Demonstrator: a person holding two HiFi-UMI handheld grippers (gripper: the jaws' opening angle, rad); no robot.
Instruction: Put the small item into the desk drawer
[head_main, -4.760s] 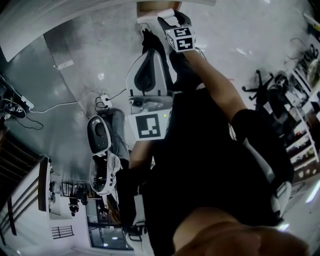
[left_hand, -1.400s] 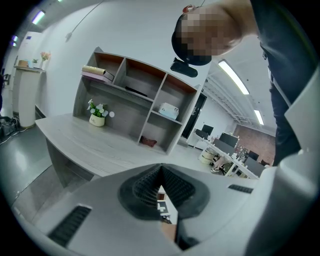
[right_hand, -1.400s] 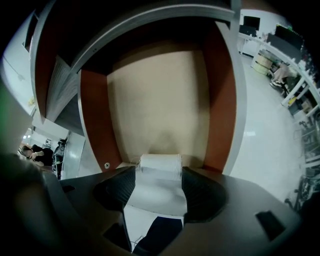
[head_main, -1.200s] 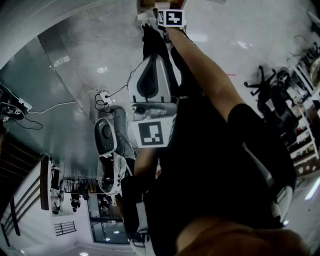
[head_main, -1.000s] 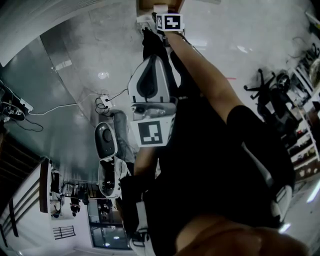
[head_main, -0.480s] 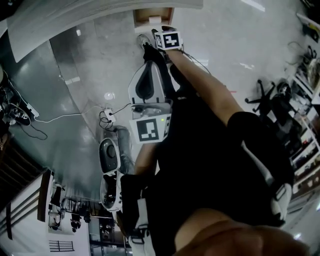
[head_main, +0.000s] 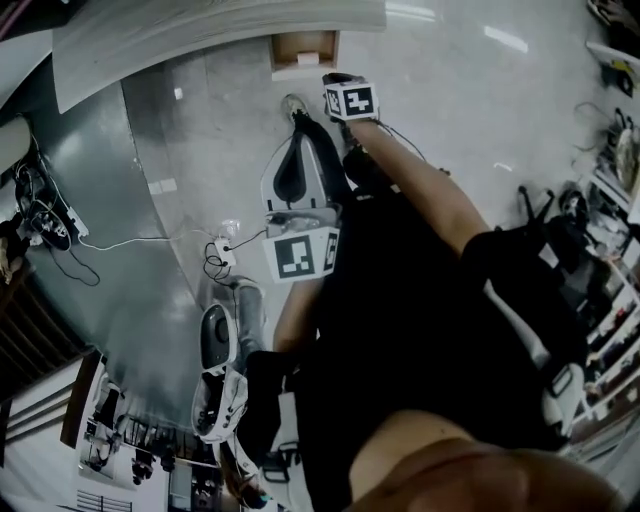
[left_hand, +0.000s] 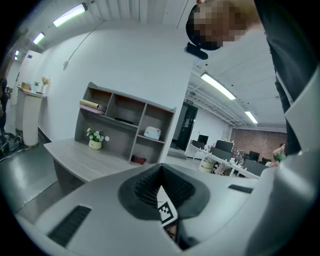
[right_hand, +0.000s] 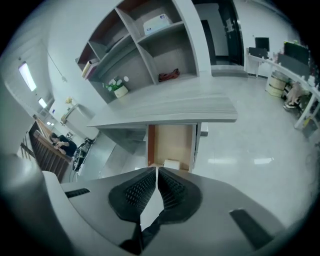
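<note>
The small white item (right_hand: 171, 164) lies in the near end of the open desk drawer (right_hand: 170, 140), under the tabletop (right_hand: 170, 107). The right gripper (right_hand: 157, 171) has pulled up and away, its jaws just closing on nothing (delivery looks done); the drawer is not yet shut. The left gripper (left_hand: 160, 172) is clenched, empty.

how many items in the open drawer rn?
1: a white box on the floor of the drawer, at its pulled-out end. The rest of the floor shows bare wood; the nearest strip is hidden, so something there could be missed.
</note>
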